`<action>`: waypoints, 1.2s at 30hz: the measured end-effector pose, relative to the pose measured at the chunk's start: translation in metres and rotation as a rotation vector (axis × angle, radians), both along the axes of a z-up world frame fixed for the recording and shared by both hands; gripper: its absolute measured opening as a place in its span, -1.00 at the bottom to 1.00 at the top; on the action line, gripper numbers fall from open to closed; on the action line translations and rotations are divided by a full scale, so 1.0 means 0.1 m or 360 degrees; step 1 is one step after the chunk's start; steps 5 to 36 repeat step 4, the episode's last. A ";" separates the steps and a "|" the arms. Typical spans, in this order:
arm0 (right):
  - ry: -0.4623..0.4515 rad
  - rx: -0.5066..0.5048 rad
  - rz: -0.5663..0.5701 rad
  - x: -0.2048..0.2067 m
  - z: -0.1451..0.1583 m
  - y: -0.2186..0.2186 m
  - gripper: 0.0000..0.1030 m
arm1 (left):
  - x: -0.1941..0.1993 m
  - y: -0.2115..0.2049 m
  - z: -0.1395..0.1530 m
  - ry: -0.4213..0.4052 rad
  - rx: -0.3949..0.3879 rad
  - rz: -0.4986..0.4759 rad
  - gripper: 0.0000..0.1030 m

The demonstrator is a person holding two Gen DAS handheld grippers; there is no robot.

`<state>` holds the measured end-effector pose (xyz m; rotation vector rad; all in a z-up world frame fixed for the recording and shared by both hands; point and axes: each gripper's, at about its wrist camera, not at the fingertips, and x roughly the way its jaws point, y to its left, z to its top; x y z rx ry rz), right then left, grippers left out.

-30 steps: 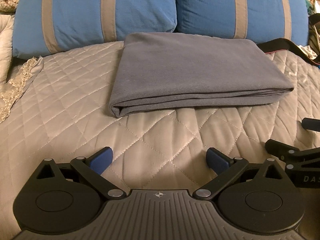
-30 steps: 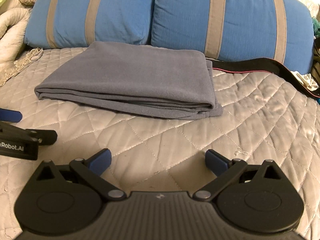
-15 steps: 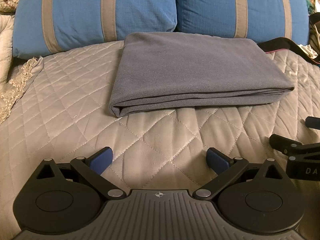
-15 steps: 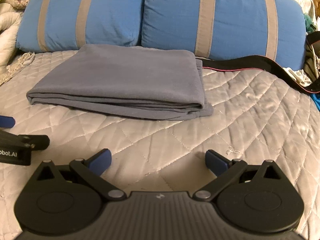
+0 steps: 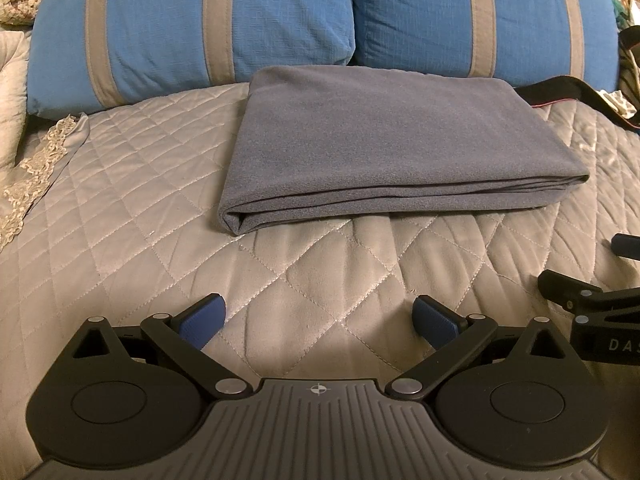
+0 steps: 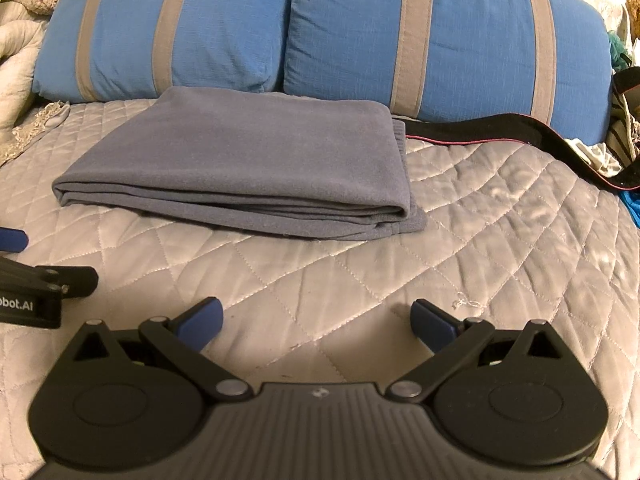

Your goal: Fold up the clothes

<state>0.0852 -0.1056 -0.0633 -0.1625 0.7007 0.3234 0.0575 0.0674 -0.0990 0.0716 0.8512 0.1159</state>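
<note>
The grey garment lies folded into a flat rectangle on the quilted bed cover, its far edge against 2 blue pillows with tan stripes. Both tongs hover low over the quilt in front of it, well apart from the cloth: the left tongs spread wide and empty, the right tongs likewise wide and empty. A black strap trails beside the garment's right edge

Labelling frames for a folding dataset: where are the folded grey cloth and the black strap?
folded grey cloth [image 5: 384, 140], left wrist view, middle of top layer.
black strap [image 6: 480, 130], right wrist view, its flat stretch.
</note>
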 end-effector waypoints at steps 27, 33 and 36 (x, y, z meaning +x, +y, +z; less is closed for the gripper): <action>-0.0001 0.0000 -0.0002 0.00 0.00 0.00 1.00 | -0.01 -0.01 0.00 -0.0003 0.0001 0.0003 0.99; -0.0001 0.0000 -0.0002 0.00 0.00 0.00 1.00 | -0.01 -0.01 0.00 -0.0003 0.0001 0.0003 0.99; -0.0001 0.0000 -0.0002 0.00 0.00 0.00 1.00 | -0.01 -0.01 0.00 -0.0003 0.0001 0.0003 0.99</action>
